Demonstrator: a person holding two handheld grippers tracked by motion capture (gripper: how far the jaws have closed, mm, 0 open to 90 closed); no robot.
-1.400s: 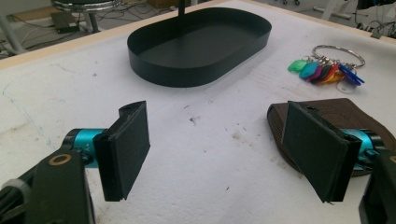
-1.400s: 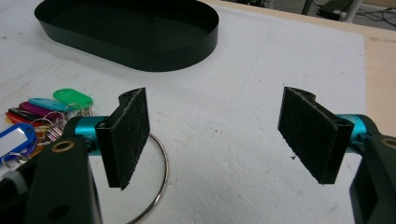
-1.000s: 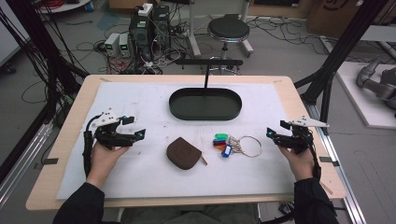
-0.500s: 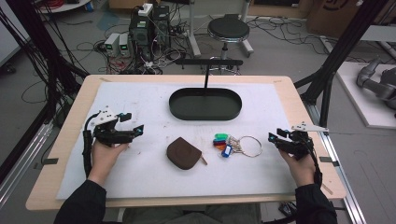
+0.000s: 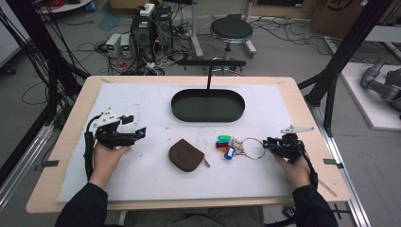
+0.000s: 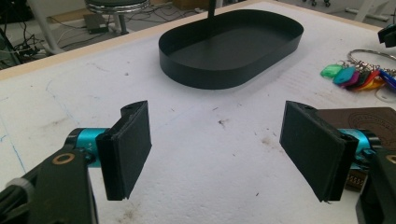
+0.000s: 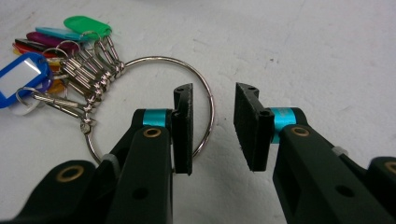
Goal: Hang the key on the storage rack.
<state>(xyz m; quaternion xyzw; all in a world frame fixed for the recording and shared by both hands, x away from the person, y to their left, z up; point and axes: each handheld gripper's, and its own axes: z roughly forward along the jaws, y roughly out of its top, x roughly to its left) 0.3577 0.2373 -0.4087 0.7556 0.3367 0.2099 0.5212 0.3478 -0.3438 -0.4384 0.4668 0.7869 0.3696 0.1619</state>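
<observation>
Since the earlier frame the right tongs (image 5: 270, 143) have come down toward the bench (image 5: 293, 94) and their jaws have just been closing; the wire of the key ring (image 7: 208, 100) now runs between them, but the pads do not yet press on it. The ring lies flat on the white mat, right of the brown pouch (image 5: 186, 155), with its coloured tags (image 5: 225, 144) fanned out on the far side from the right tongs. It looks light, thin and stiff, and likely slippery, so a hold on the bare arc away from the tags seems best; the tags will probably dangle and swing. The left tongs (image 5: 137, 132) hover wide open with nothing in them, well left of the pouch. The black tray (image 5: 208, 113) sits beyond.
</observation>
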